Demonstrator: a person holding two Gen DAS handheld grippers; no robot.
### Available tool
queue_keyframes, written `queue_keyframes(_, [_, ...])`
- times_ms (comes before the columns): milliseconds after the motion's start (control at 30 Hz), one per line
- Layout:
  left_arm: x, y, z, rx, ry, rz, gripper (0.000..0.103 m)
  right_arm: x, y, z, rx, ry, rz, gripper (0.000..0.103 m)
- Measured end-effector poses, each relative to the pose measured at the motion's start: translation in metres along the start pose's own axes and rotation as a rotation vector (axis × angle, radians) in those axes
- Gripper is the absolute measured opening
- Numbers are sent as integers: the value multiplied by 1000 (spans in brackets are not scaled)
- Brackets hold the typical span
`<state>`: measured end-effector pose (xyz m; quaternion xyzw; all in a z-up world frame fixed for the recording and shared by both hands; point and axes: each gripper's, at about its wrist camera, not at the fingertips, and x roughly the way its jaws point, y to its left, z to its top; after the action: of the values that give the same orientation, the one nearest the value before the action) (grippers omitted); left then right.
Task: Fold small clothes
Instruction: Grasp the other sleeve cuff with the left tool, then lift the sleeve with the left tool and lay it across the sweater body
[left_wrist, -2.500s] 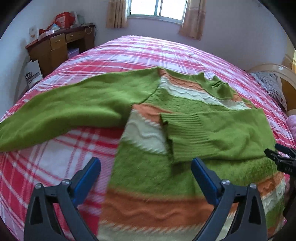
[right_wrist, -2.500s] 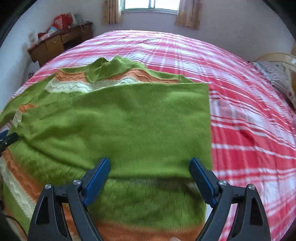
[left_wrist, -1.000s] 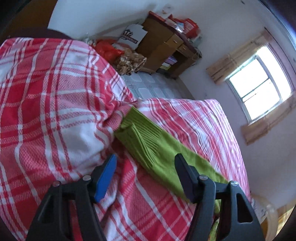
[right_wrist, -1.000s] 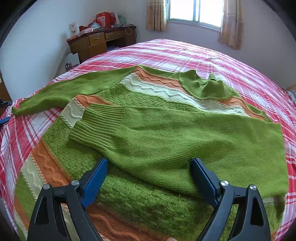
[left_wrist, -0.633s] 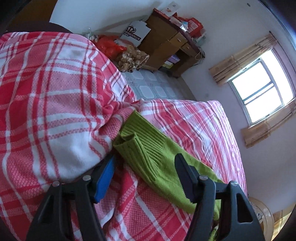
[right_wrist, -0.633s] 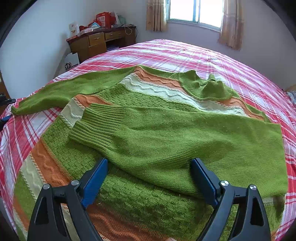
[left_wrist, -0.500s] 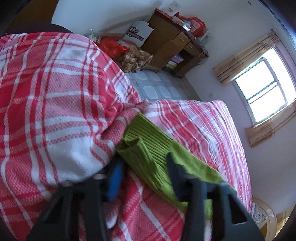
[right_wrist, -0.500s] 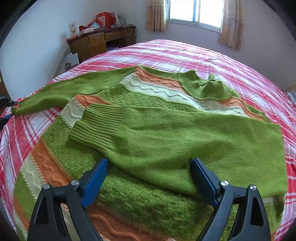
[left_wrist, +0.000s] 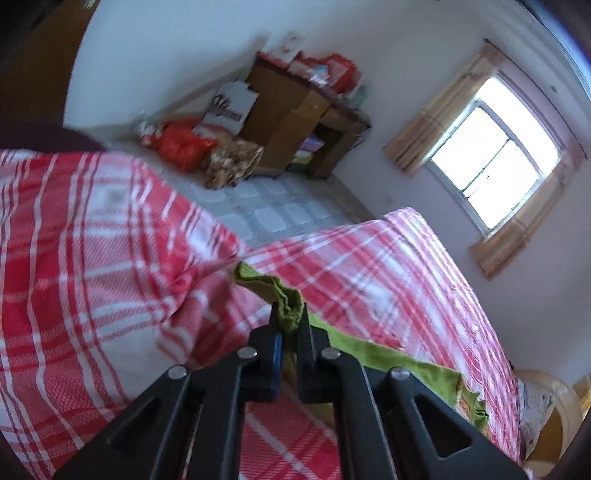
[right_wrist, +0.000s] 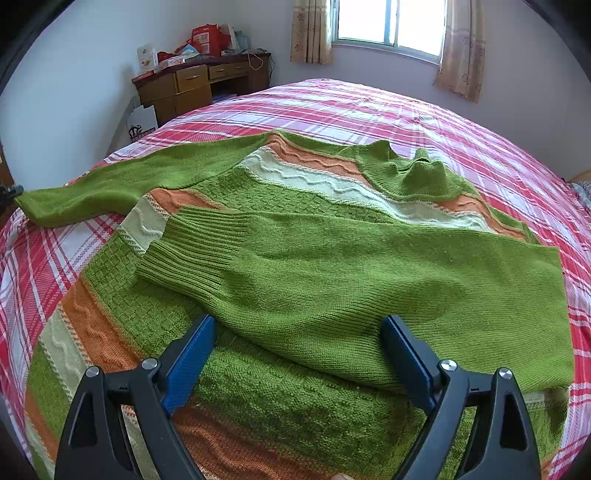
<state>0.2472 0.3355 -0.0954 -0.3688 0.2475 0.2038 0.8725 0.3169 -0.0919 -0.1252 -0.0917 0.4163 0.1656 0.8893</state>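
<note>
The sweater (right_wrist: 295, 266) lies flat on the bed (right_wrist: 480, 140), one sleeve (right_wrist: 369, 288) folded across. My left gripper (left_wrist: 289, 325) pinches the far-left cuff (left_wrist: 280, 295); my right gripper (right_wrist: 295, 354) hangs spread, empty. Next, I judge, carry that cuff across the body.

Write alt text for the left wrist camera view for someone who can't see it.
The left gripper is shut on the green sweater cuff, bunched between its fingers above a red plaid bedspread. Behind are a wooden desk and a curtained window.
</note>
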Motion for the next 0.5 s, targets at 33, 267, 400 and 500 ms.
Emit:
queue_keyframes(33, [-2,-4,1,11,-7,-7,5,0,0,0,0,0,0,91])
queue_keyframes(267, [-22,-31,9,59,-32,-67,5,0,-1,0,4,-1,3,92])
queue_keyframes(400, [-29,-49,16,88,-43,-93,5,0,-1,0,5,-1,3,92])
queue_keyframes(500, [-34,-65,24,103,-56,-113,5,0,-2,0,5,-1,4,92])
